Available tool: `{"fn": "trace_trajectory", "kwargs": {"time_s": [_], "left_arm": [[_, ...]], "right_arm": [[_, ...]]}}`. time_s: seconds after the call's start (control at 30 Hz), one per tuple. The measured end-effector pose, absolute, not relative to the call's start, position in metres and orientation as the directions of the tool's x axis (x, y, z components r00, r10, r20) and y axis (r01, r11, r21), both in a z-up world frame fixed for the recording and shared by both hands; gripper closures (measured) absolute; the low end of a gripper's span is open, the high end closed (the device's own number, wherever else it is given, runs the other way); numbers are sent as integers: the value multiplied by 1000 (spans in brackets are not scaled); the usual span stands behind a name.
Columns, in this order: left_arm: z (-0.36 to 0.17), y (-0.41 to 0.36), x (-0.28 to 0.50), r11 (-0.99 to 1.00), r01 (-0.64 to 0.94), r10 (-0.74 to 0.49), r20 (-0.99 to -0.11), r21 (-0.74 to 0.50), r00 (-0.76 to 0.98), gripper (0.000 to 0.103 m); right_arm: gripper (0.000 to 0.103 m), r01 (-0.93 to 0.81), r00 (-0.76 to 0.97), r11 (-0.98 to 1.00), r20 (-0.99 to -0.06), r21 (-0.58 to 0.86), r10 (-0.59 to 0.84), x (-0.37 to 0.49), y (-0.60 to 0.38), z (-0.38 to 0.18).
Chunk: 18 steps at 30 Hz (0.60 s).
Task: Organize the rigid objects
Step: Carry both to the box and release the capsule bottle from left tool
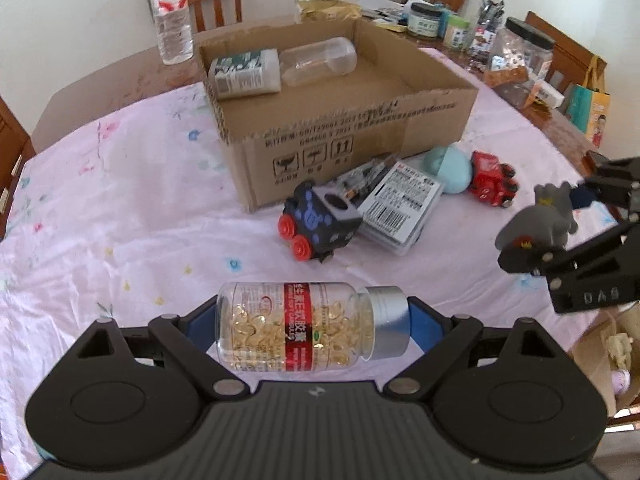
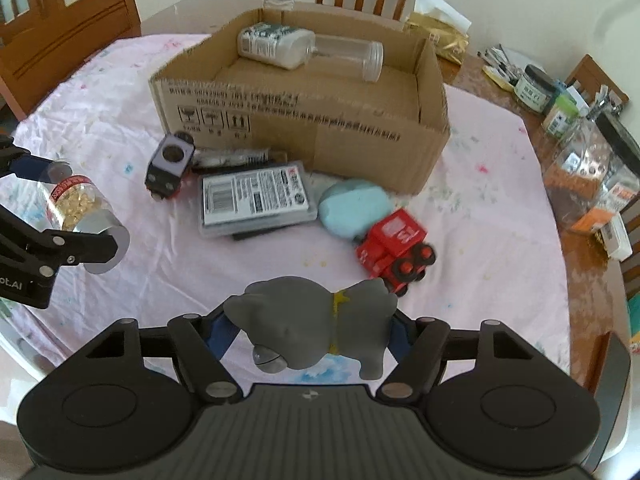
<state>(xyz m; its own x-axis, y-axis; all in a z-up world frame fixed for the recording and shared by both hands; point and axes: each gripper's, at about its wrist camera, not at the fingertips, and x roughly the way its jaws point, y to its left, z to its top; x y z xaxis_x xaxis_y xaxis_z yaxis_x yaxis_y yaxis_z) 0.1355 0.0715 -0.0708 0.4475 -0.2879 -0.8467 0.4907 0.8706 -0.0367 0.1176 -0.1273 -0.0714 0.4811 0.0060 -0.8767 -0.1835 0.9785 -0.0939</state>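
I am holding a two-finger tool in each hand over the tabletop (image 1: pixel 120 208), which is wearing a pale pink flowered cloth. My left gripper (image 1: pixel 312 320) is pinching a clear capsule bottle (image 1: pixel 308 328) end to end, its jaws pressing on the base at one side and the silver cap at the other, so the bottle is lying crosswise between them, clear of the cloth. My right gripper (image 2: pixel 312 330) is clamping a grey toy elephant (image 2: pixel 316 324), its jaws squeezing the toy's two sides; the elephant is hanging sideways above the cloth, a yellow band showing round its neck.

Ahead of both tools an open cardboard box (image 2: pixel 360 136) is sitting on the cloth. Inside it, against the far wall, a white labelled bottle (image 2: pixel 276 46) is lying on its side, touching a clear empty jar (image 2: pixel 348 56) that is also lying down.

Just in front of the box, loose things are waiting on the cloth: a dark blue toy train (image 1: pixel 320 220) with red wheels, a flat clear plastic case (image 2: pixel 256 200) with a barcode label, a light blue rounded object (image 2: pixel 354 208) and a red toy train (image 2: pixel 396 246) touching it. A water bottle (image 1: pixel 170 16) is standing upright behind the box.
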Motion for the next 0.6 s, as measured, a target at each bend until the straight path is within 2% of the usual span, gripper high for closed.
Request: {"fn": "trace_trajectory", "kwargs": {"time_s": [0.3, 0.6], "left_arm": [[-23, 63, 146, 849, 527, -313, -831, -28, 460, 10], [13, 40, 180, 865, 502, -320, -763, 6, 561, 10]], "right_arm": [[26, -332, 500, 940, -859, -72, 111, 139, -140, -29], [26, -419, 543, 905, -820, -78, 181, 169, -148, 2]]}}
